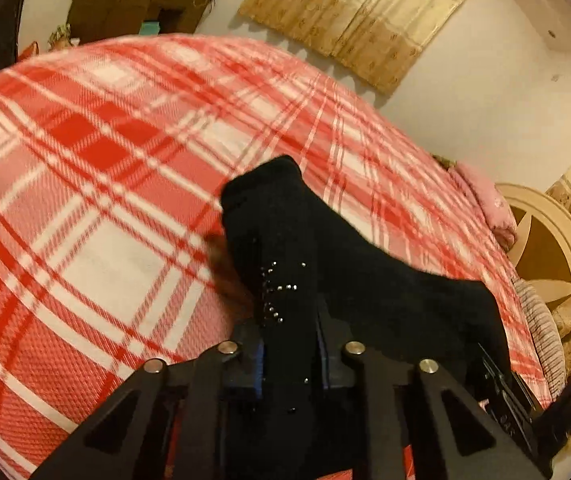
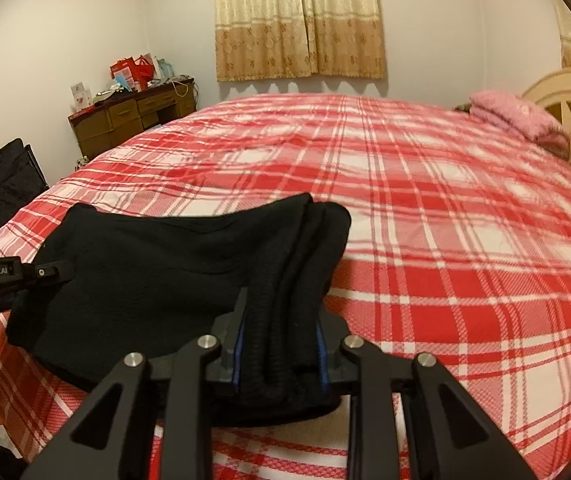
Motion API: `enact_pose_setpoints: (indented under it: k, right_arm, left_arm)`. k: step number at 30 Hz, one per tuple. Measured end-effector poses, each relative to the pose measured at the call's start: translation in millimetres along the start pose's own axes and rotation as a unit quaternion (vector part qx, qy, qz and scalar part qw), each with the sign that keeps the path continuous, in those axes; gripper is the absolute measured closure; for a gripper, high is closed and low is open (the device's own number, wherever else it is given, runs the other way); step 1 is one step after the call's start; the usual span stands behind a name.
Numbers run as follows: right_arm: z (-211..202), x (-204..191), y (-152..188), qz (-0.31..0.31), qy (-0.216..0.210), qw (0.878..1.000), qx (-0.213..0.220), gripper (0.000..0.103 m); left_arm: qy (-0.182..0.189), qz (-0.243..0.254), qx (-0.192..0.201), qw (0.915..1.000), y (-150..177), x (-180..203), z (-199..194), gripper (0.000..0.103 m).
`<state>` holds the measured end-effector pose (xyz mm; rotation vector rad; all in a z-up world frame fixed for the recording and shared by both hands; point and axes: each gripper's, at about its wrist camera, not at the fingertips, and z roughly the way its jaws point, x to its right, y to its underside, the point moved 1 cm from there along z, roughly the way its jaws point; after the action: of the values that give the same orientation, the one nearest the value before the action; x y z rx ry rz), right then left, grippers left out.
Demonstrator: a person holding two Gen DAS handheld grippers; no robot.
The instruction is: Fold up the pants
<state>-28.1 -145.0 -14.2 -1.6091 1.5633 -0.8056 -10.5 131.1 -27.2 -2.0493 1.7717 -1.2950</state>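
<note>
The black pants (image 2: 157,280) are bunched into a thick folded bundle, held just above the red plaid bedspread (image 2: 445,240). My right gripper (image 2: 281,344) is shut on the bundle's right end, several layers between its pads. My left gripper (image 1: 289,336) is shut on the other end, where small studs show on the black fabric (image 1: 365,280). The left gripper's body (image 2: 13,276) shows at the left edge of the right wrist view, at the pants' left side.
The plaid bed (image 1: 105,200) fills both views. A pink folded blanket (image 2: 517,120) and cream headboard (image 2: 565,92) are at the right. A brown dresser (image 2: 133,120) with clutter and a black folding chair (image 2: 9,180) stand left of the bed. Curtains (image 2: 297,20) hang behind.
</note>
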Motion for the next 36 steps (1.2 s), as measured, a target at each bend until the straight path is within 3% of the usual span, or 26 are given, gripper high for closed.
enact_pose_setpoints:
  k: [7,10,12,15,16,17,18,20,23,24,25,26,27,28,32,36]
  right_arm:
    - [-25,-31,-26,-0.04,-0.015,0.998,0.051,0.075]
    - [-24,-45,-42,-0.047,-0.032,0.996,0.073,0.075]
    - [-11,-51,-49,-0.041,-0.043,0.996,0.072,0.075]
    - [25,-57,-49,-0.035,-0.058,0.997,0.035,0.073]
    - [36,-59,-45,-0.038,-0.062,0.997,0.018,0.071]
    - [54,-60,-38,-0.045,-0.058,0.997,-0.01,0.057]
    - [64,-59,-32,-0.05,-0.049,0.997,-0.027,0.049]
    - [63,-47,-21,-0.034,-0.053,0.998,-0.026,0.025]
    - [41,-22,-26,0.004,-0.055,0.998,-0.004,0.019]
    - [30,-18,-28,0.009,-0.053,0.998,0.012,0.02]
    - [16,-13,-31,0.008,-0.044,0.998,0.036,0.029]
    - [4,-12,-35,0.001,-0.03,0.998,0.061,0.053]
    - [-4,-13,-39,-0.009,-0.019,0.997,0.076,0.068]
    - [-8,-15,-44,-0.02,-0.009,0.997,0.08,0.091]
    - [15,-29,-68,-0.019,-0.041,0.997,0.056,0.092]
    - [50,-56,-72,-0.032,-0.068,0.997,0.019,0.092]
  left_arm:
    - [-0.021,0.045,0.057,0.9971,-48,8,-29,0.089]
    - [-0.056,0.074,0.087,0.9919,-66,7,-41,0.088]
    - [-0.079,0.088,0.075,0.9902,-73,3,-34,0.088]
    - [-0.136,0.103,0.027,0.985,-68,-12,-3,0.087]
    - [-0.162,0.101,0.003,0.9816,-63,-21,10,0.085]
    - [-0.169,0.095,-0.009,0.981,-59,-29,15,0.078]
    - [-0.168,0.088,-0.01,0.9817,-56,-33,17,0.076]
    - [-0.164,0.077,0.001,0.9834,-54,-40,11,0.069]
    - [-0.194,0.085,0.026,0.9771,-60,-38,-12,0.067]
    - [-0.214,0.097,0.05,0.9707,-63,-34,-24,0.067]
    - [-0.233,0.106,0.074,0.9639,-66,-31,-35,0.067]
    - [-0.242,0.111,0.089,0.9597,-69,-28,-42,0.066]
    - [-0.245,0.115,0.105,0.9568,-74,-23,-48,0.066]
    - [-0.235,0.122,0.115,0.9574,-78,-17,-51,0.066]
    - [-0.2,0.146,0.112,0.9625,-83,2,-32,0.066]
    - [-0.201,0.128,0.062,0.9693,-68,-7,13,0.066]
